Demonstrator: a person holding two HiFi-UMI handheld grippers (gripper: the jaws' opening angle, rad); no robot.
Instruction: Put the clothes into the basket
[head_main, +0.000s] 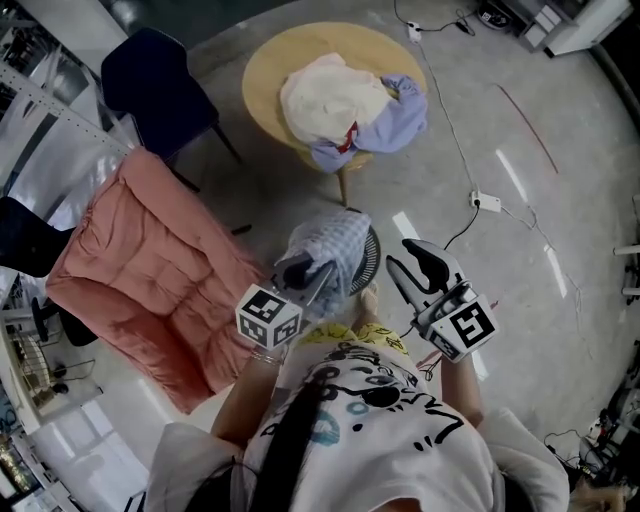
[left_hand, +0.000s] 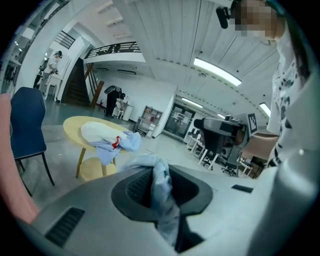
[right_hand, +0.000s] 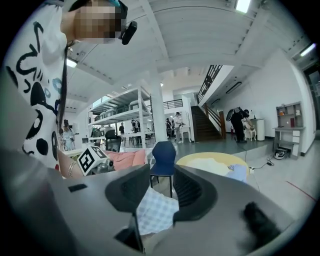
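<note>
My left gripper (head_main: 300, 268) (left_hand: 159, 182) is shut on a light blue checked garment (head_main: 335, 245) (left_hand: 161, 190). The garment hangs bunched over a dark slatted basket (head_main: 373, 262) on the floor in front of me. My right gripper (head_main: 402, 254) (right_hand: 155, 187) stands just right of the basket with its jaws apart and nothing held. The same checked garment (right_hand: 152, 212) shows beyond its gap. More clothes lie on a round yellow table (head_main: 268, 60) (left_hand: 72, 127) farther off: a white piece (head_main: 325, 95) and a lavender piece (head_main: 395, 120).
A pink padded mat (head_main: 150, 270) lies on the floor at the left, and a dark blue chair (head_main: 155, 85) (right_hand: 163, 157) stands beyond it. White cables and a power strip (head_main: 487, 202) run across the grey floor at the right.
</note>
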